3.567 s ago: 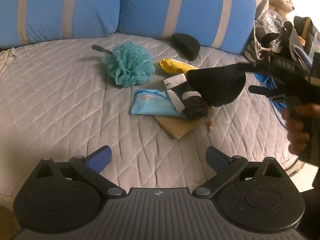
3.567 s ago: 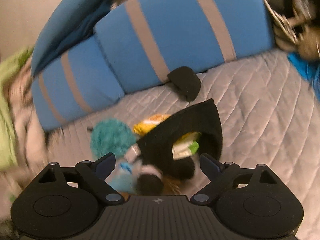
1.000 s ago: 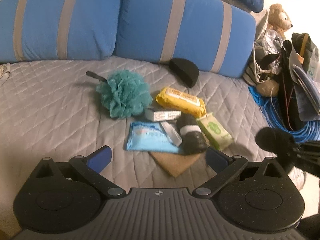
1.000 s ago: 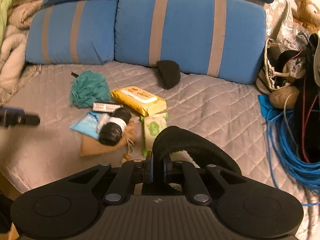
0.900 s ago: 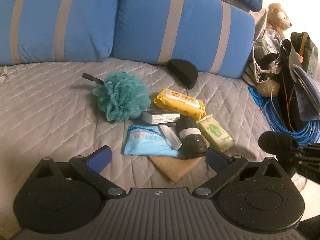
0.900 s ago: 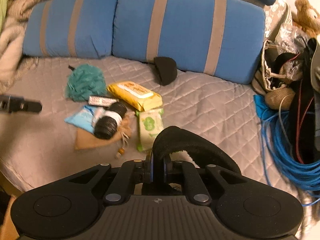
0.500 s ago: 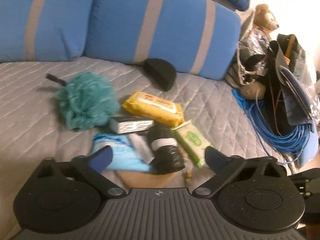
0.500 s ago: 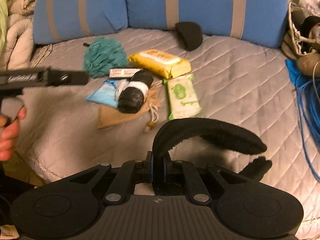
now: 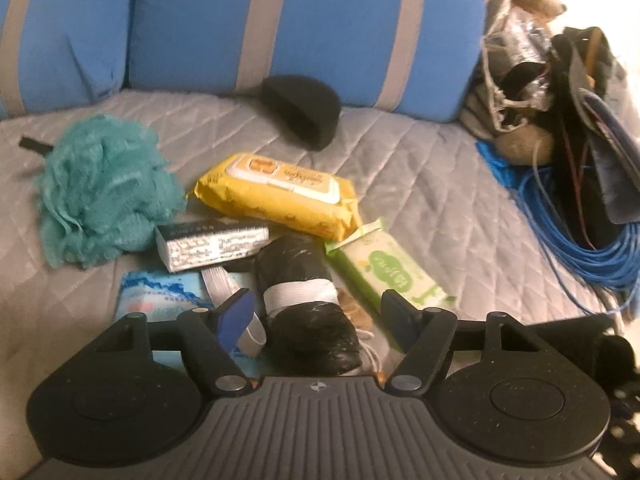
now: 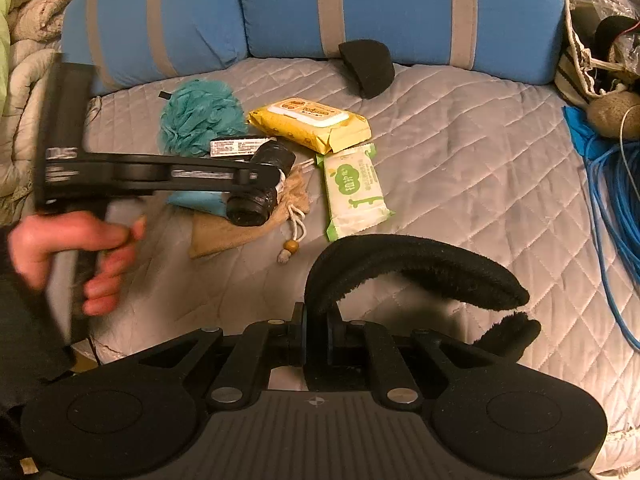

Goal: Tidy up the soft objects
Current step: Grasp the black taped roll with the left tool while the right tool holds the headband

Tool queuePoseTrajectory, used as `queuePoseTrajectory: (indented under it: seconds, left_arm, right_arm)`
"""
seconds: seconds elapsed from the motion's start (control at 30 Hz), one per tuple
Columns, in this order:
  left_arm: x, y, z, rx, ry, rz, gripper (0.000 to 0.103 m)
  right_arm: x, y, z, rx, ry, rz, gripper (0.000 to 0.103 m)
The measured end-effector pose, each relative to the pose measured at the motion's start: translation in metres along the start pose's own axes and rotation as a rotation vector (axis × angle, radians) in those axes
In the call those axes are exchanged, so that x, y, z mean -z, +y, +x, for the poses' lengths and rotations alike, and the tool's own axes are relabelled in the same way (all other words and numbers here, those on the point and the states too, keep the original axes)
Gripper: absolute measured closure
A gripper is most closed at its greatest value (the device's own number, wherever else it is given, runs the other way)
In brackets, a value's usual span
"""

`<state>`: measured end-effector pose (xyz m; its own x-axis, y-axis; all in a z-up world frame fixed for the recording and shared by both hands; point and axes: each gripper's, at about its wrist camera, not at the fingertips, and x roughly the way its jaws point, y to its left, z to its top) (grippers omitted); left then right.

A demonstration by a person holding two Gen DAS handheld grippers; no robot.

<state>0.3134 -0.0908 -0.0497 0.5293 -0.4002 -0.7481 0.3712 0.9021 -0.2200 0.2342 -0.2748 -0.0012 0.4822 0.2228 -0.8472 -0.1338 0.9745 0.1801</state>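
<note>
A: From the left wrist view, the left gripper (image 9: 316, 308) hangs over the black roll (image 9: 306, 304). Its jaws have just been closing and now stand either side of the roll without pressing it.

B: How will the roll handle?

A: I judge it light and squashy, wrinkled plastic film with a white band (image 9: 298, 294) round the middle. The band looks the firmest place to pinch. It lies on the quilt (image 9: 420, 184), between the blue packet (image 9: 160, 302) and the green wipes pack (image 9: 390, 276).

B: Any writing?

A: The yellow wipes pack (image 9: 280, 196) and the small box (image 9: 212, 246) carry print, too blurred to read.

B: And the right wrist view?

A: The right gripper (image 10: 316, 338) is pressed together on a black fuzzy band (image 10: 416, 268), soft and floppy, drooping beyond the pinch. The green pack's label stays illegible.
</note>
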Motion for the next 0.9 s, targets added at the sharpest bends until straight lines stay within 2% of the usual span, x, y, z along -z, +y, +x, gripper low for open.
queuePoseTrajectory:
  seconds: [0.1, 0.17, 0.27, 0.4, 0.5, 0.63, 0.9]
  left_arm:
    - [0.0, 0.002, 0.012, -0.019, 0.024, -0.022, 0.047]
    - [0.001, 0.001, 0.017, -0.041, 0.021, -0.006, 0.048]
    - [0.0, -0.001, 0.019, -0.071, 0.017, 0.014, 0.056]
    - [-0.002, 0.003, 0.014, -0.053, 0.021, -0.003, 0.058]
    - [-0.006, 0.003, 0.002, -0.043, -0.005, -0.002, 0.058]
    - [-0.01, 0.001, -0.021, -0.021, -0.054, 0.006, 0.058]
    - [-0.006, -0.003, -0.062, 0.02, -0.103, 0.037, 0.058]
  right_arm:
    - [0.0, -0.003, -0.002, -0.003, -0.005, 0.007, 0.092]
    - [0.0, -0.003, -0.002, -0.004, -0.008, 0.011, 0.092]
    - [0.0, -0.003, -0.003, -0.005, -0.011, 0.014, 0.092]
    - [0.0, -0.002, -0.003, -0.002, -0.015, 0.012, 0.092]
    - [0.0, -0.002, -0.005, 0.015, -0.033, 0.013, 0.092]
    - [-0.001, -0.005, -0.013, 0.044, -0.083, 0.035, 0.092]
    - [-0.002, -0.007, -0.034, 0.032, -0.208, 0.053, 0.092]
